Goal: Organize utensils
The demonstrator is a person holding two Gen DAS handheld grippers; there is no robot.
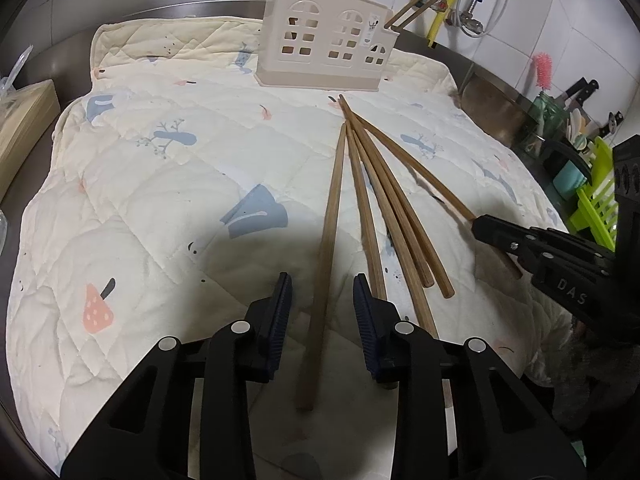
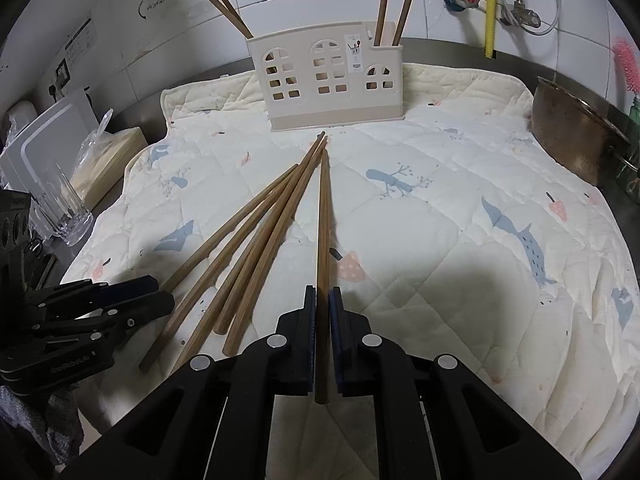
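Several brown wooden chopsticks (image 1: 384, 200) lie fanned on a quilted mat (image 1: 160, 184), tips toward a cream house-shaped utensil holder (image 1: 328, 48) at the back. A few chopsticks (image 2: 392, 4) stand in the holder (image 2: 326, 80). My left gripper (image 1: 322, 278) straddles the leftmost chopstick (image 1: 336, 184); a gap shows between each blue pad and the stick, so it is open. My right gripper (image 2: 323, 290) is shut on the rightmost chopstick (image 2: 323, 208), whose far tip rests near the holder's base. Each gripper shows in the other's view: right gripper (image 1: 478, 222), left gripper (image 2: 162, 292).
A clear glass (image 2: 64, 208) and a tissue box (image 2: 108, 156) stand left of the mat. A metal bowl (image 2: 576, 136) sits at the right edge, with a green rack (image 1: 596, 196) and a pink brush (image 1: 542, 72) beyond. Pipes run along the tiled wall.
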